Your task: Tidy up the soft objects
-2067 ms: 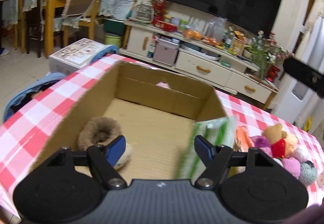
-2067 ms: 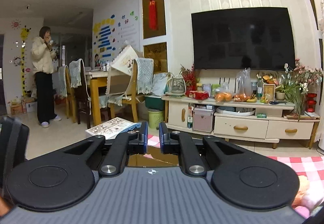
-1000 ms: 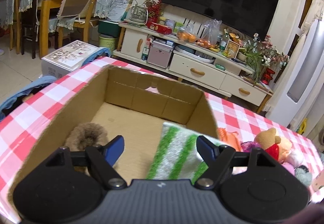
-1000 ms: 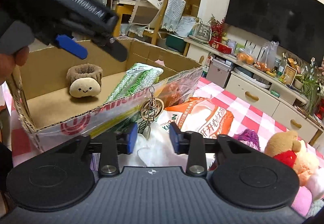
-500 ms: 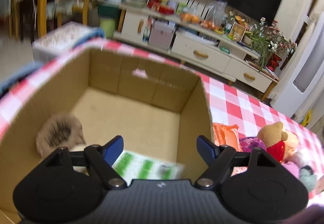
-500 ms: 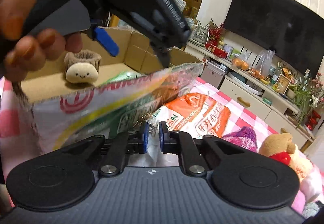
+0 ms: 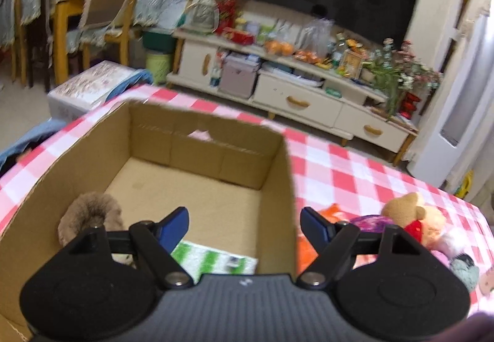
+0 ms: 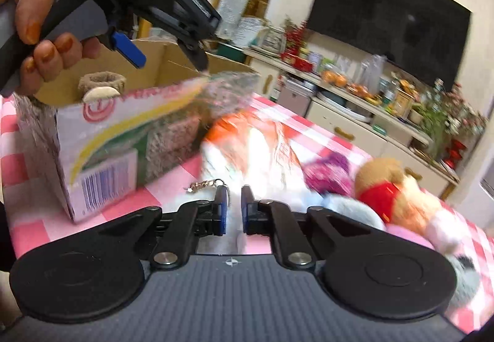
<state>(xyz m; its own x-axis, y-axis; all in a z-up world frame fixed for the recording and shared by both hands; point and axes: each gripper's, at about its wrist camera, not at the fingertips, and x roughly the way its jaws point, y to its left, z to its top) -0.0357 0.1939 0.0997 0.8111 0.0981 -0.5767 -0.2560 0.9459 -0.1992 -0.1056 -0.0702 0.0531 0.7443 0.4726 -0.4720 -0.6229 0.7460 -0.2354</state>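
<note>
An open cardboard box (image 7: 278, 175) stands on the red-checked tablecloth. A brown fuzzy plush (image 7: 92, 212) and a green-and-white striped cloth (image 7: 213, 258) lie inside it. My left gripper (image 7: 244, 227) hovers open over the box's near right wall with nothing between its fingers. The right wrist view shows a hand holding it, left gripper (image 8: 169, 62), above the box (image 8: 102, 138). My right gripper (image 8: 233, 209) is low over the table and shut. A metal key chain (image 8: 205, 183) sticks out at its left fingertip, and white fluff (image 8: 240, 238) fills the slit between the pads.
To the right of the box lie an orange-and-white bag (image 8: 247, 138), a purple knit thing (image 8: 327, 169), a yellow bear in a red shirt (image 8: 389, 187) and other small plush toys. Beyond the table are a TV cabinet, chairs and a white box on the floor.
The striped cloth has dropped from between the left fingers onto the box floor. The right jaws closed on the key chain of the white fluffy piece and moved right, away from the box.
</note>
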